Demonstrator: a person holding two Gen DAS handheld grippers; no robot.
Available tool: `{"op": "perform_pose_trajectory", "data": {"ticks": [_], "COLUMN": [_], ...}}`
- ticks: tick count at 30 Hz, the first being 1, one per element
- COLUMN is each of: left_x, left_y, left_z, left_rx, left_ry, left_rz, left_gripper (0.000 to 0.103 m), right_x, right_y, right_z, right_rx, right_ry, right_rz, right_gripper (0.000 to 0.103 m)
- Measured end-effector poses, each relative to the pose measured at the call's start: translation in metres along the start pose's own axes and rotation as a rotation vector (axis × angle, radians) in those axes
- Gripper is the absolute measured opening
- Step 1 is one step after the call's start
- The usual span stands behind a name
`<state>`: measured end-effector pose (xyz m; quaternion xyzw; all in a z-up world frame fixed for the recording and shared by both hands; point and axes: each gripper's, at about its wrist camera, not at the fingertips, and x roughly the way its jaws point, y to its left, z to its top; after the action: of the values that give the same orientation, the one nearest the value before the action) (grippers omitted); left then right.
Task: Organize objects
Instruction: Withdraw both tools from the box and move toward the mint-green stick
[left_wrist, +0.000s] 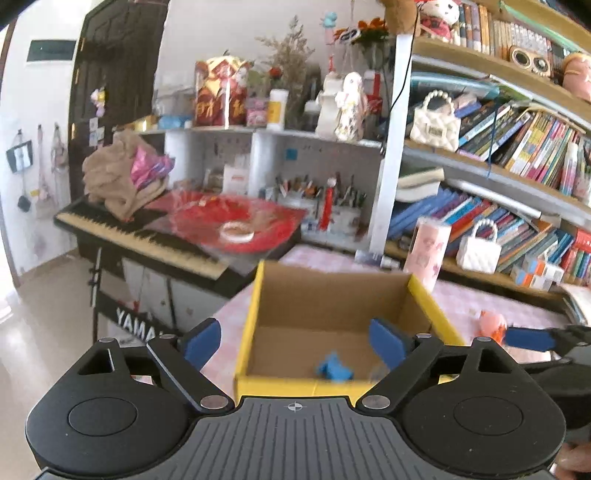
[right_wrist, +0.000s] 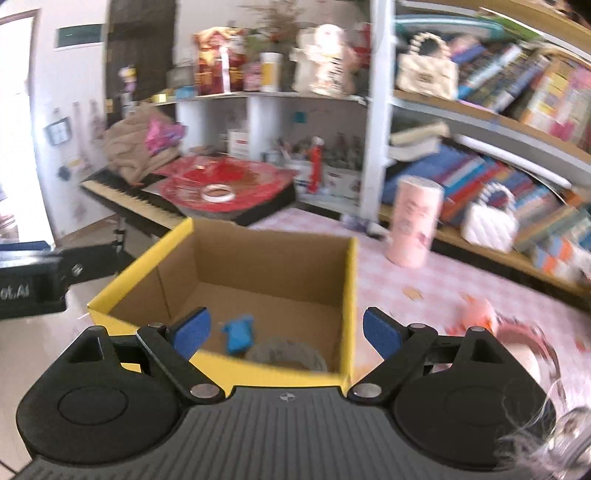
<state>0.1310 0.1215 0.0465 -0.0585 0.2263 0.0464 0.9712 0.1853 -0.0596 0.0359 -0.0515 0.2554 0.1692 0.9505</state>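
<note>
A yellow cardboard box (left_wrist: 251, 314) stands open on the pink checked table (left_wrist: 461, 299); it also shows in the right wrist view (right_wrist: 351, 295). A small blue toy (left_wrist: 332, 367) lies on the box floor, also seen from the right (right_wrist: 238, 334), beside a grey round object (right_wrist: 284, 354). My left gripper (left_wrist: 295, 341) is open and empty above the box's near edge. My right gripper (right_wrist: 286, 328) is open and empty over the box's near wall. A small pink toy (left_wrist: 493, 323) lies on the table right of the box, blurred in the right wrist view (right_wrist: 478, 310).
A pink cylinder (right_wrist: 413, 221) stands on the table behind the box. Bookshelves (left_wrist: 517, 147) with white handbags line the right. A keyboard piano (left_wrist: 140, 240) with red plastic and a tape roll (left_wrist: 236, 232) stands at left. Another pinkish object (right_wrist: 524, 350) lies blurred at the right.
</note>
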Motion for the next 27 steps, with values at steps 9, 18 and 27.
{"op": "perform_pose_trajectory", "data": {"ticks": [9,18,27], "left_x": [-0.038,-0.065,-0.076], "left_y": [0.007,-0.006,-0.019], "left_z": [-0.054,-0.088,-0.101], "left_rx": [0.021,0.116,0.121], "left_ry": [0.100,0.155,0.197], "left_rz": [0.014,0.005,-0.094], "left_gripper": [0.090,0.090,0.090], "right_x": [-0.045,-0.086,-0.117], "right_y": [0.010,0.016,0.011], "right_z": [-0.062,-0.114,-0.136], "right_rx": [0.090,0.122,0.159], "right_ry": [0.082,0.131,0.152], "right_rz": [-0.161,-0.248,-0.317], "right_gripper": [0.090,0.094,0.095]}}
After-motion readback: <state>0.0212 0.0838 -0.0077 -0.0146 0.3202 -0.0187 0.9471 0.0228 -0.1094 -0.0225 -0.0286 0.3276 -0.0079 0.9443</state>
